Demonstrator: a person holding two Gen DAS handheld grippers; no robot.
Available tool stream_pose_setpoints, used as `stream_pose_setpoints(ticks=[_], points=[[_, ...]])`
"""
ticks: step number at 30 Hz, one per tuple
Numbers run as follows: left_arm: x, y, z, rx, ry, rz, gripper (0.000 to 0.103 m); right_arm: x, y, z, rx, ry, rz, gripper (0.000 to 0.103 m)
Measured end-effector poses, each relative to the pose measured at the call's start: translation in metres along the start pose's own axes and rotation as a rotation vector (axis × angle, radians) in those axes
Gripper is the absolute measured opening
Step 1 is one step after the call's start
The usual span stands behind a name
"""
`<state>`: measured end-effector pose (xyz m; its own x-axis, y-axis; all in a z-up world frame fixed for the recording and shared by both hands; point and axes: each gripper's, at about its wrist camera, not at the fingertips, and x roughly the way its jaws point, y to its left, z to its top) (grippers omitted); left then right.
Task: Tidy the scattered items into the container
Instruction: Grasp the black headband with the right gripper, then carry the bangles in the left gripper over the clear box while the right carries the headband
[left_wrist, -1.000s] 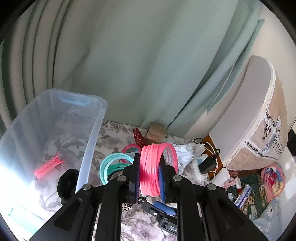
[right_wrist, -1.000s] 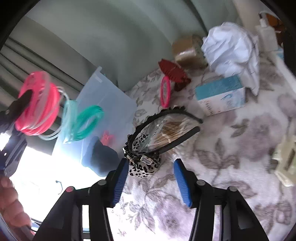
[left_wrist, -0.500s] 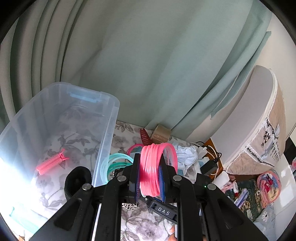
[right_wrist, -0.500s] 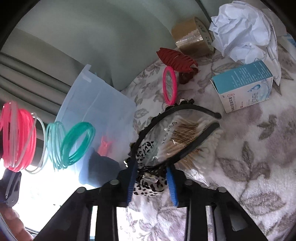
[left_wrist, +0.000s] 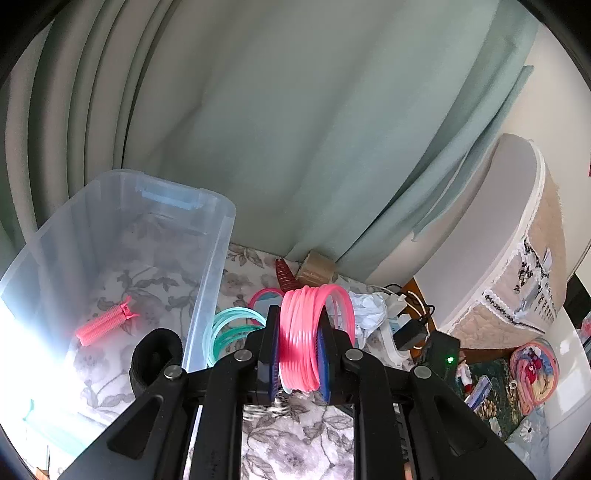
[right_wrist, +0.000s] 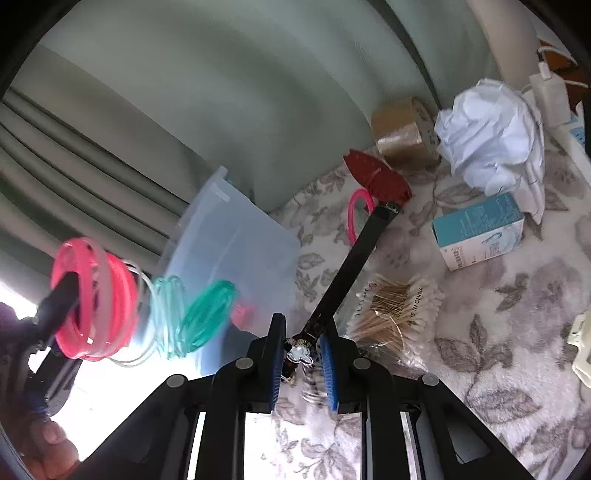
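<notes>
My left gripper (left_wrist: 297, 354) is shut on a stack of pink rings (left_wrist: 303, 332); linked teal rings (left_wrist: 229, 328) dangle from them beside the clear plastic bin (left_wrist: 218, 236). A pink hair roller (left_wrist: 105, 325) and a black band (left_wrist: 155, 354) lie in the bin. In the right wrist view my right gripper (right_wrist: 303, 354) has its jaws closing on the end of the black headbands (right_wrist: 354, 258), which have a clover charm and a leopard bow. The headbands slant up off the floral cloth. At that view's left edge the left gripper (right_wrist: 64, 291) holds the pink rings (right_wrist: 96, 299).
On the floral cloth lie a red hair claw (right_wrist: 376, 177), a pink ring (right_wrist: 356, 214), a tape roll (right_wrist: 400, 134), crumpled paper (right_wrist: 491, 136), a blue-white box (right_wrist: 480, 230), a bag of cotton swabs (right_wrist: 391, 310) and a cream clip (right_wrist: 583, 343). A green curtain hangs behind.
The right jaws have closed from wide apart onto the headbands' end, and the headbands have risen off the cloth. The rings in the left gripper have swung; the bin shows larger.
</notes>
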<state>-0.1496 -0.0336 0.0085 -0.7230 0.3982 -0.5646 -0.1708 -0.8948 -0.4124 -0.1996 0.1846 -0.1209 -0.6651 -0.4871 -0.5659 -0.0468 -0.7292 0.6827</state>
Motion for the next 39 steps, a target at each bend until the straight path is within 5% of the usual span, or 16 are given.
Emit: stream_pose_setpoints(ticks=[21,39], points=[[-0.049,-0.035,-0.009,0.04,-0.055,-0.012,0.017,-0.104,0.018,0.003,0.003,-0.177,0.09,0.018],[-0.084,-0.038,-0.008,0.042,-0.115,-0.038,0.017,-0.146,0.063,0.0,-0.085,-0.239,0.111,0.018]])
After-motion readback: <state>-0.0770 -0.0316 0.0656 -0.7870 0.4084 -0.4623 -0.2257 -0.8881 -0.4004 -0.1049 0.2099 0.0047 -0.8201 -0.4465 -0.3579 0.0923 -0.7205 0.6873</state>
